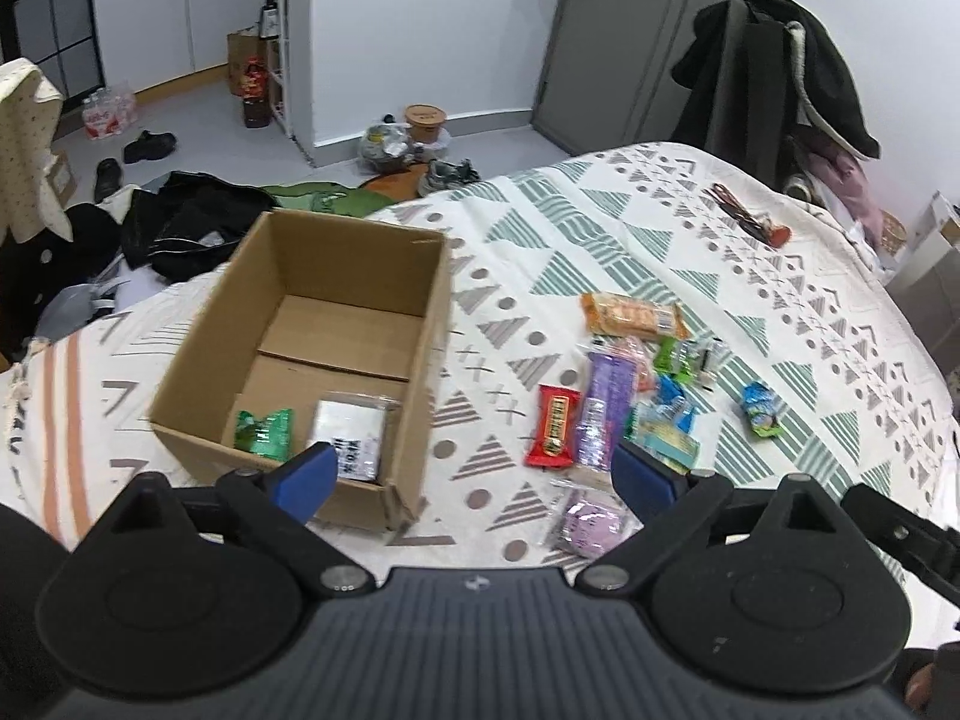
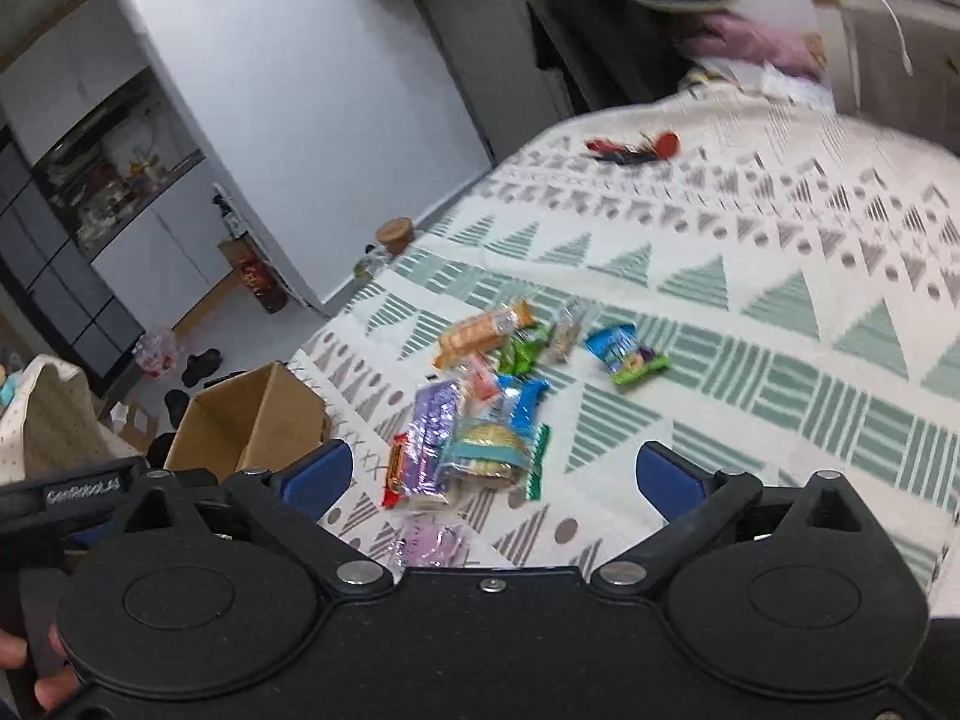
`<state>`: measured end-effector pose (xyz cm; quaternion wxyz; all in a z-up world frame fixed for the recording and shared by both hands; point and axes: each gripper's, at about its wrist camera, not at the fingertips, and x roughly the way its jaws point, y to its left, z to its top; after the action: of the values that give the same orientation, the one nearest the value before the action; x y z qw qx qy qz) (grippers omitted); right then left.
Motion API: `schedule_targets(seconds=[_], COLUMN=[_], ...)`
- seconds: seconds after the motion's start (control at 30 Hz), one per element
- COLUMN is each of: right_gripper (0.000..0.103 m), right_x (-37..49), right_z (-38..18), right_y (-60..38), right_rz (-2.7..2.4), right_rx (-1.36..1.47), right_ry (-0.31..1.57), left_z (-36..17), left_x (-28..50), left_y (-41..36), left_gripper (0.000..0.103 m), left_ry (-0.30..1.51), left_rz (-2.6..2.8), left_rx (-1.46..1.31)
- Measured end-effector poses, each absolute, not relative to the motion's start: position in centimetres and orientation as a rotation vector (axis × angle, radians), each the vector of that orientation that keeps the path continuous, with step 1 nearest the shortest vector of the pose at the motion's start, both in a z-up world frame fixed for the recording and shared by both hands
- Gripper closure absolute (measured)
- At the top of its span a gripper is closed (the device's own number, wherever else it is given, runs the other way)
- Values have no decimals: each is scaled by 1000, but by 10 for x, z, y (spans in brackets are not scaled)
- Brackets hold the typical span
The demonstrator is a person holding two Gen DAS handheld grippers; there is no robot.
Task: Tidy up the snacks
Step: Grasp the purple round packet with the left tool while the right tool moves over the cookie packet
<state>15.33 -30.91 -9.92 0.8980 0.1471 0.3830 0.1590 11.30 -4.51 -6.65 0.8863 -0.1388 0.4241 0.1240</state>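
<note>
Cardboard box [image 1: 336, 324] open: green packet [image 1: 264, 432], silver packet [image 1: 351, 432] inside.

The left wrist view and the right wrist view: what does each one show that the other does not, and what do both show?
Only the left wrist view shows the floor of the cardboard box, where a green packet and a silver packet already lie. Only the right wrist view shows part of the other tool and the hand holding it. Both show an open, empty claw, left claw and right claw, the patterned cloth and the loose snack pile with the red bar.
</note>
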Motion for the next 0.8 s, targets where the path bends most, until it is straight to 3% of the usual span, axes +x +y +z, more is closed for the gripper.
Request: schedule_targets(seconds=[0.8], right_gripper=[6], right_x=[186], right_z=[-139], right_y=[-306], right_rz=[308], right_rx=[422], right_ry=[904], left_z=[-159], left_x=[155], left_y=[-90], left_gripper=[8], left_ry=[1034], left_rz=[167], left_rx=[-315])
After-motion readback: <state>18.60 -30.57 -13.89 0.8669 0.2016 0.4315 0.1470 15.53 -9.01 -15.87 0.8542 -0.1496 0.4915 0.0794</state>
